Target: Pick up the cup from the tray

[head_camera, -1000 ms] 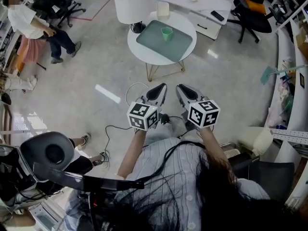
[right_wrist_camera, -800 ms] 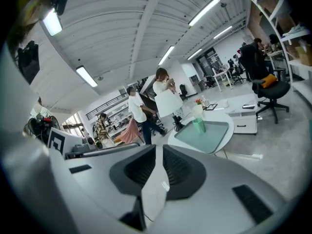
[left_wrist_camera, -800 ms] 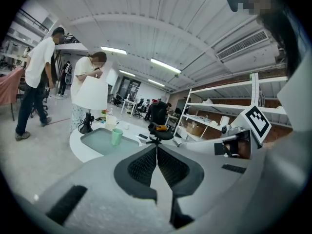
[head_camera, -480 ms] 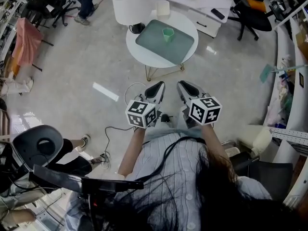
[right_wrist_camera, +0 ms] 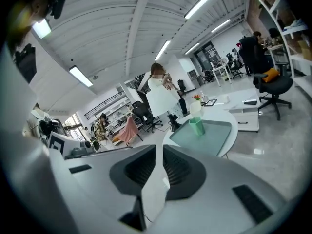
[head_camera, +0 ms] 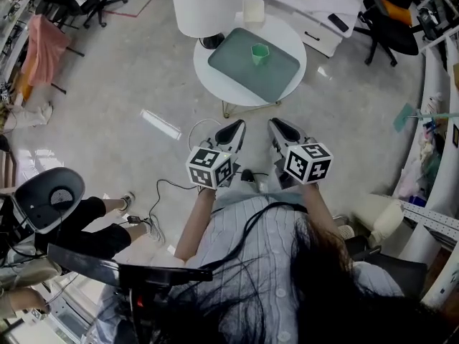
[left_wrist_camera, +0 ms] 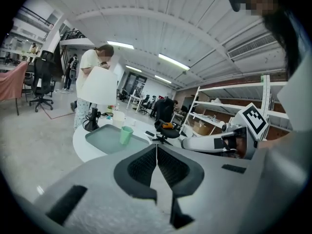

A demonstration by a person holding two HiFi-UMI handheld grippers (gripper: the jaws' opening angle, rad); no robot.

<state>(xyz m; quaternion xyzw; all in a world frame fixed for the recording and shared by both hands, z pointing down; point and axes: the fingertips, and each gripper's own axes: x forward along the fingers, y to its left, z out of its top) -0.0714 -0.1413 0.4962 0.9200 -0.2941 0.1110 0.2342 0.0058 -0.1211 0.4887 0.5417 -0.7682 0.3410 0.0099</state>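
Observation:
A green cup point(head_camera: 259, 53) stands upright on a grey-green tray point(head_camera: 233, 64) on a round white table point(head_camera: 244, 97), well ahead of me across the floor. Both grippers are held side by side in front of my body, far short of the table. My left gripper point(head_camera: 237, 125) is shut with nothing in it, and my right gripper point(head_camera: 275, 123) is shut and empty too. In the left gripper view the cup point(left_wrist_camera: 126, 134) sits on the tray point(left_wrist_camera: 106, 141) beyond the closed left gripper point(left_wrist_camera: 156, 148). The right gripper view shows the cup point(right_wrist_camera: 196, 126) and tray point(right_wrist_camera: 212, 136) past the right gripper point(right_wrist_camera: 159, 149).
A lamp with a white shade point(head_camera: 195, 6) and a pale container point(head_camera: 252, 11) stand at the table's far edge. A white desk point(head_camera: 315, 2) and a black office chair point(head_camera: 391, 27) lie beyond. A cable point(head_camera: 161, 192) trails over the floor on the left, near a seated person's legs point(head_camera: 100, 228).
The head view has shifted, so the table now sits a little further right. The person walking at the upper left has left the view. Both grippers stay shut in the same place.

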